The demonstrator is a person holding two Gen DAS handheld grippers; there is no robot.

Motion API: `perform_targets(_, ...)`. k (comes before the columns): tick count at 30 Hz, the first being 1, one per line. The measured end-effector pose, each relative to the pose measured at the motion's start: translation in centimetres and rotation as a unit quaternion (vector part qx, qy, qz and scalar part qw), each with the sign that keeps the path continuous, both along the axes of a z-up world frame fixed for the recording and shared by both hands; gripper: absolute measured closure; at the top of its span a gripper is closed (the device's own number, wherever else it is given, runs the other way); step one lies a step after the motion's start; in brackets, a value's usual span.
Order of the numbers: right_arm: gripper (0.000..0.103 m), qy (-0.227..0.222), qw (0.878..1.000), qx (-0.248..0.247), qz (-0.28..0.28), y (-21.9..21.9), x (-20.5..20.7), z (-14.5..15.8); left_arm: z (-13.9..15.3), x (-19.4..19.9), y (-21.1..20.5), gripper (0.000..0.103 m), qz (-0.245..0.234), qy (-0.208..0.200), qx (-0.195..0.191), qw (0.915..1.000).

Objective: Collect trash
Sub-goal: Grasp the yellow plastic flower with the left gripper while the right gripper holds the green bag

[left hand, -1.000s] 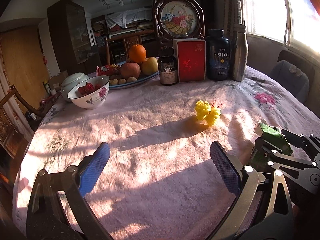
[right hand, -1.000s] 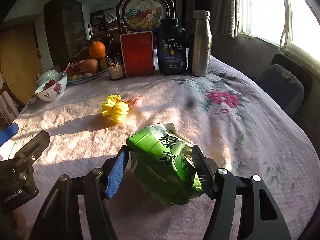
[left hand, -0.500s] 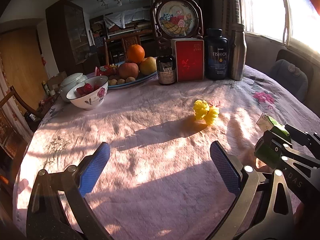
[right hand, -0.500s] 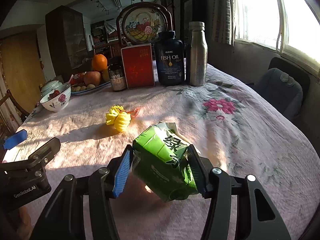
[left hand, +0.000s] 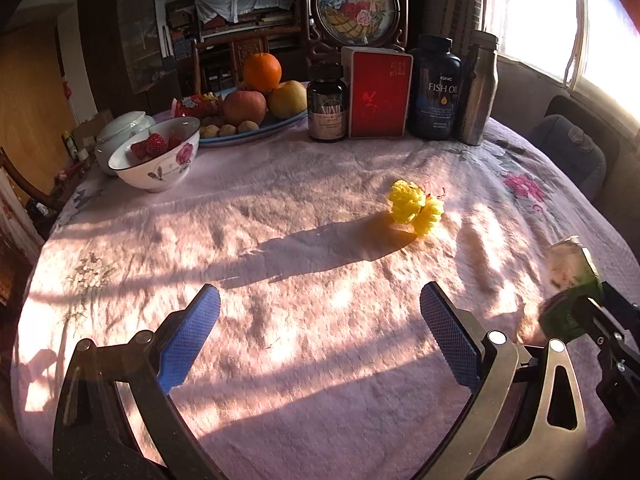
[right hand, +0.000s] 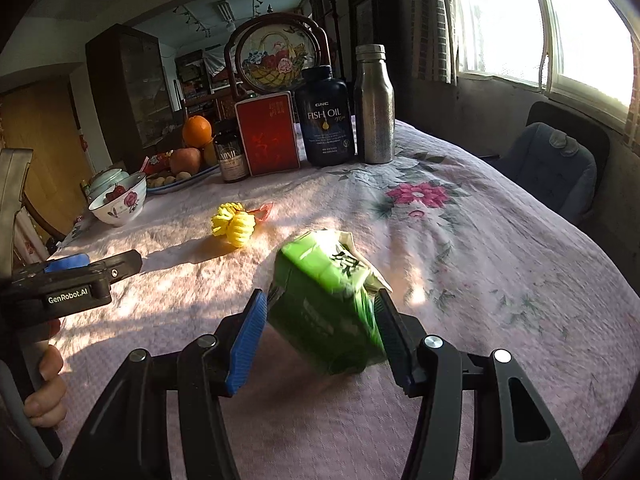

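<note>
Printed "GNC FISH OIL" on the dark supplement bottle (right hand: 329, 118). Marked "GenRobot.AI" along the left gripper (right hand: 66, 264). Chinese character "绿" on the green carton (right hand: 326, 306).

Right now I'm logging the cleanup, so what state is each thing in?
Green carton: top torn open, tilted, clamped in the right claw.
Left claw: open, nothing between its pads.
Yellow ornament: lying on the tablecloth.
Steel bottle: upright, capped.
Fish oil bottle: upright, capped.
Bowl: upright, holding strawberries.

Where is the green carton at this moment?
The green carton sits clamped in the right tool, tilted above the pink tablecloth, nearer than the yellow knotted cord.
</note>
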State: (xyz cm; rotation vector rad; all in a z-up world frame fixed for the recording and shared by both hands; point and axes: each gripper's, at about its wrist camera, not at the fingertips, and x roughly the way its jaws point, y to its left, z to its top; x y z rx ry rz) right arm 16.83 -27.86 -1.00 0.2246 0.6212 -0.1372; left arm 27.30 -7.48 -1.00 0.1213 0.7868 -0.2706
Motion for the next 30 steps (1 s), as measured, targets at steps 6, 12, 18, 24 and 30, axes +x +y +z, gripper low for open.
perform_targets(6, 0.048, 0.018, 1.0, 0.008, 0.012, 0.0, 0.8, -0.6, -0.5, 1.4, -3.1, 0.007, -0.044, 0.024, 0.003, 0.9988)
perform_targets(12, 0.037, 0.012, 0.999, 0.03, 0.02, -0.5, 0.6, -0.7, -0.5, 6.5, -5.1, 0.007, -0.052, 0.098, -0.068, 0.9915)
perform_targets(18, 0.033, 0.006, 0.998, 0.053, 0.019, -1.3, 0.5, -0.7, -1.9, 9.8, -7.6, 0.008, -0.051, 0.13, -0.072, 0.9876)
perform_targets(24, 0.032, 0.004, 0.998, 0.053, 0.021, -1.2, 0.5, -0.7, -2.7, 10.5, -10.1, 0.029, -0.07, 0.119, -0.04, 0.9896)
perform_targets(30, 0.032, 0.003, 0.998, 0.053, 0.019, -1.2, 0.6, -0.6, -4.2, 11.1, -9.2, 0.061, -0.057, 0.142, -0.041, 0.9874)
